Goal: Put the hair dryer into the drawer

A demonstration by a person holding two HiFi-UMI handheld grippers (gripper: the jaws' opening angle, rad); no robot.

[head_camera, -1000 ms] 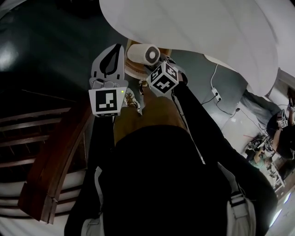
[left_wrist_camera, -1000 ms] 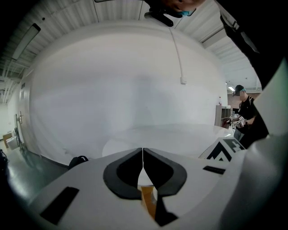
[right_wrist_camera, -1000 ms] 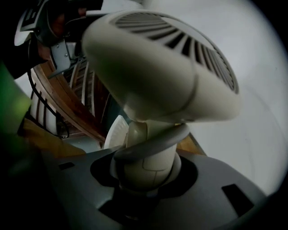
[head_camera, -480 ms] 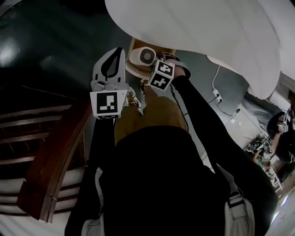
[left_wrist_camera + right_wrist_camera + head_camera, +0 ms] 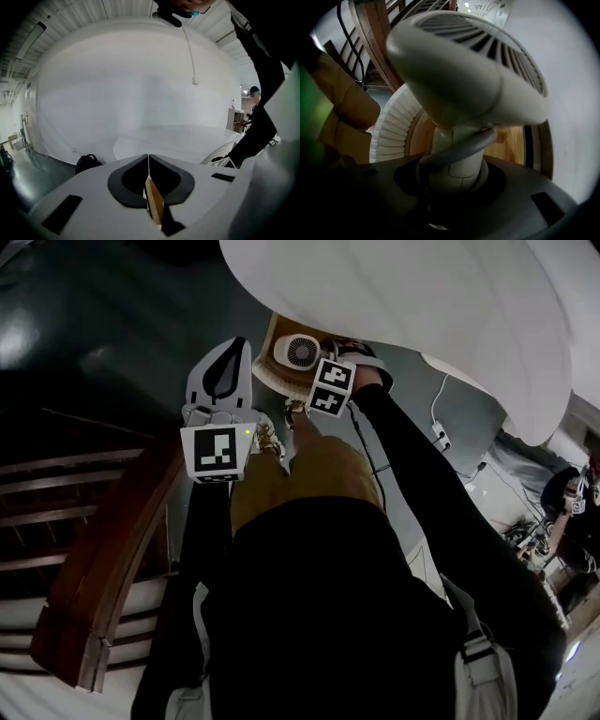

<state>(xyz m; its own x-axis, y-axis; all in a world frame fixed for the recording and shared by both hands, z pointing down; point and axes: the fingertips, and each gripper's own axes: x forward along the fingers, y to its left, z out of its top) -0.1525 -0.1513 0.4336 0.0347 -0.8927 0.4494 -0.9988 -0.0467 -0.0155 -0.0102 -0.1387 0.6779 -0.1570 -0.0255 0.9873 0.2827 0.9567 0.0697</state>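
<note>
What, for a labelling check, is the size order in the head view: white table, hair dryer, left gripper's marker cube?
white table
left gripper's marker cube
hair dryer
The dryer is partly hidden, and the cube sits nearer the camera.

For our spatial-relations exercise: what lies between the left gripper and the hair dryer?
In the head view, the wooden drawer wall separates the left gripper from the hair dryer.

No word, number or brand name can be read anywhere. The only signs are black-and-white square markers on the cube (image 5: 218, 451) of the left gripper (image 5: 148, 161) and the cube (image 5: 330, 388) of the right gripper (image 5: 452, 176); they carry no letters.
</note>
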